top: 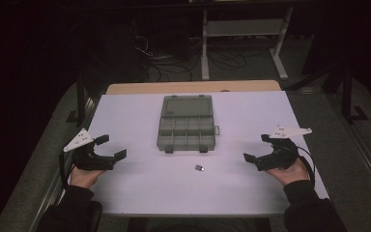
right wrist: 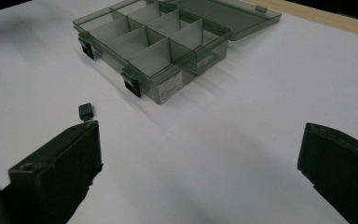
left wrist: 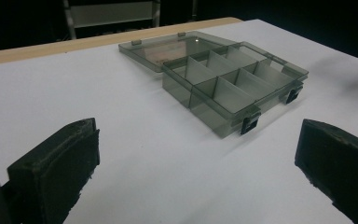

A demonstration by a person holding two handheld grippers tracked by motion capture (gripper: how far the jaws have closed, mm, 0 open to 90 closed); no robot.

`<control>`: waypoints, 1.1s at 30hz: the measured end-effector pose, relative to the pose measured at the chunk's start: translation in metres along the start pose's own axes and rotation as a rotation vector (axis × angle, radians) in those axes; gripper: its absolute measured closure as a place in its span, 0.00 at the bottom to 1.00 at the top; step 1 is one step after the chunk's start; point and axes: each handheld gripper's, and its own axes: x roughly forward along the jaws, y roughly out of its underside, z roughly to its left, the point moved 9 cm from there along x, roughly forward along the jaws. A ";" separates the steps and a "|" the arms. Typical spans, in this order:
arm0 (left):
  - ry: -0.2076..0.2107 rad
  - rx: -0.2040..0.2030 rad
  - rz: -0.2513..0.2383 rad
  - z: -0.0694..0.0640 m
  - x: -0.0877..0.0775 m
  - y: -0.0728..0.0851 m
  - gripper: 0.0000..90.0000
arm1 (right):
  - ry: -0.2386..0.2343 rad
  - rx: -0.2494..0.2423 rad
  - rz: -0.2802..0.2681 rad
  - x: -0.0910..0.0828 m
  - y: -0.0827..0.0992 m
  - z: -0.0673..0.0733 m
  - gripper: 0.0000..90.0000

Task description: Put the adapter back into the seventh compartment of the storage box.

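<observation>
Object (top: 199,167) (tiny, dark) beyond identifying

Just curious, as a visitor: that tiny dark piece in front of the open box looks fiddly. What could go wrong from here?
The small dark piece is tiny beside the wide-open right gripper, so it might slip or skid away. The organizer box has narrow compartments, so a drop could miss. Its lid lies open behind and might get bumped.

A smoky grey, see-through compartment box (top: 186,124) with black latches lies on the white table (top: 125,116). Just before the box lies a small black part (top: 199,167). Both grippers (top: 100,152) (top: 261,150) are black.
</observation>
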 end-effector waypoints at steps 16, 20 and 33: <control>0.002 -0.002 -0.002 0.000 0.000 0.000 0.00 | 0.004 -0.017 0.010 0.000 0.000 0.002 0.00; 0.005 -0.012 -0.010 0.000 -0.001 -0.001 0.00 | 0.005 -0.029 0.016 0.001 0.000 0.003 0.00; 0.006 -0.016 -0.011 0.000 -0.001 -0.001 0.00 | -0.027 -0.064 0.033 0.003 -0.007 0.013 0.00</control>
